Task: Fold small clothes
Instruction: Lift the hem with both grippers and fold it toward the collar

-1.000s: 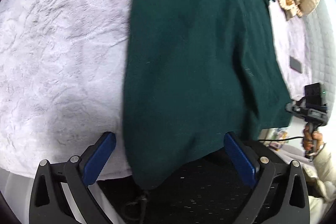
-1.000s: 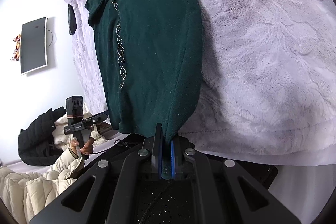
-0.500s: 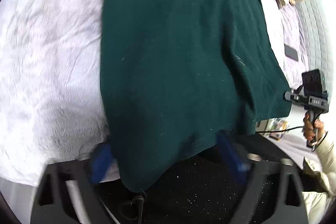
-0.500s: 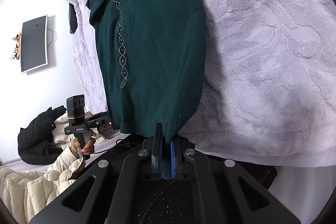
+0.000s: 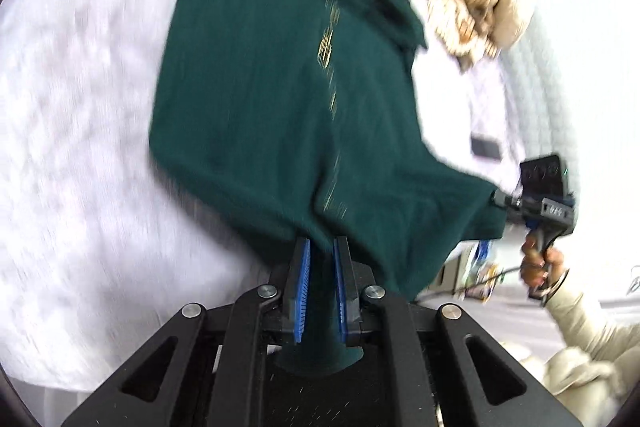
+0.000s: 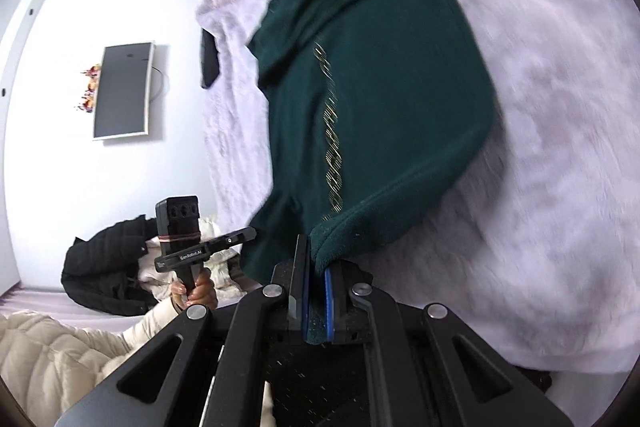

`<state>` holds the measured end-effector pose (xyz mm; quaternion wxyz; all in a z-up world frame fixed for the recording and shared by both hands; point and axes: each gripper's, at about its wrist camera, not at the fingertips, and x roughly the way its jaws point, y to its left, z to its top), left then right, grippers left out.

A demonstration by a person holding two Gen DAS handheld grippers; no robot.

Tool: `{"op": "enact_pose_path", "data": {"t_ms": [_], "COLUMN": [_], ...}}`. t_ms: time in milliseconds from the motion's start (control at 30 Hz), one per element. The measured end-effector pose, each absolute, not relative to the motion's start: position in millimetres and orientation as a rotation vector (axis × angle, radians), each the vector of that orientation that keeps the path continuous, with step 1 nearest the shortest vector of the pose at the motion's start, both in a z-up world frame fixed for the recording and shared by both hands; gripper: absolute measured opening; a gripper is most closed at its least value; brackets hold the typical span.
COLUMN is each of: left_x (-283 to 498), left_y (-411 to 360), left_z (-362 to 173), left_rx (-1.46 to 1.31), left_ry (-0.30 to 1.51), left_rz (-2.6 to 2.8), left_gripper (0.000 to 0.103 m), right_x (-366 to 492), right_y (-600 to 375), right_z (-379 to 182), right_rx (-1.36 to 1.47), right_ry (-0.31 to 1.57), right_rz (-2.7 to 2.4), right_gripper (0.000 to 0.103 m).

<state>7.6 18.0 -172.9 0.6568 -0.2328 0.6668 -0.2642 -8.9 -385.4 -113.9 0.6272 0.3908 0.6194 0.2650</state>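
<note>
Green top (image 5: 260, 99) spread on bed (image 5: 72, 147), hem lifted at near edge. Left gripper (image 5: 320, 259) fingers closing on hem, cloth between pads. Right gripper (image 6: 316, 267) fingers clamped narrow on other hem corner. Risk: left bite shallow, cloth slips mid-fold; uneven lift skews fold line.

Matt green fleece top (image 5: 280, 99) lies on a plush, fuzzy blanket (image 5: 80, 147).
</note>
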Motion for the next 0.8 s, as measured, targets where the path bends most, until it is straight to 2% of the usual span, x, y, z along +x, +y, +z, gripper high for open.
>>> {"op": "enact_pose_path", "data": {"t_ms": [233, 333, 400, 533, 600, 633, 667, 800], "left_x": [59.5, 55.7, 36.1, -12.0, -32.0, -39.3, -45.8, -60.6], "left_y": [49.9, 43.4, 38.9, 32.9, 36.1, 37.7, 38.5, 34.6], "left_z": [-138.1, -150.8, -171.7, -200.5, -214.8, -218.8, -222.3, -218.3], "left_rx": [-0.474, -0.356, -0.28, -0.21, -0.228, -0.247, -0.272, -0.379], "left_ry": [1.392, 1.485, 1.611, 1.716, 1.754, 1.754, 1.755, 1.732], "left_rz": [-0.542, -0.503, -0.471, -0.41, -0.376, -0.359, -0.346, -0.405], "left_gripper": [0.013, 0.013, 0.013, 0.015, 0.048, 0.084, 0.097, 0.097], "right_x": [46.3, 52.9, 46.0, 24.3, 11.5, 7.2, 3.0, -7.3], "right_y": [-385.3, -383.7, -388.8, -407.3, -414.9, -417.1, -419.1, -418.8], "right_z": [-79.4, -77.8, -82.4, -95.0, -101.5, -104.3, -107.1, -112.8], "right_rx": [0.852, 0.83, 0.838, 0.896, 0.907, 0.91, 0.913, 0.924], "right_ry": [1.3, 1.318, 1.336, 1.363, 1.388, 1.399, 1.409, 1.422], "right_rz": [0.645, 0.662, 0.653, 0.585, 0.554, 0.543, 0.535, 0.524], "right_gripper": [0.006, 0.006, 0.006, 0.006, 0.006, 0.006, 0.006, 0.006]}}
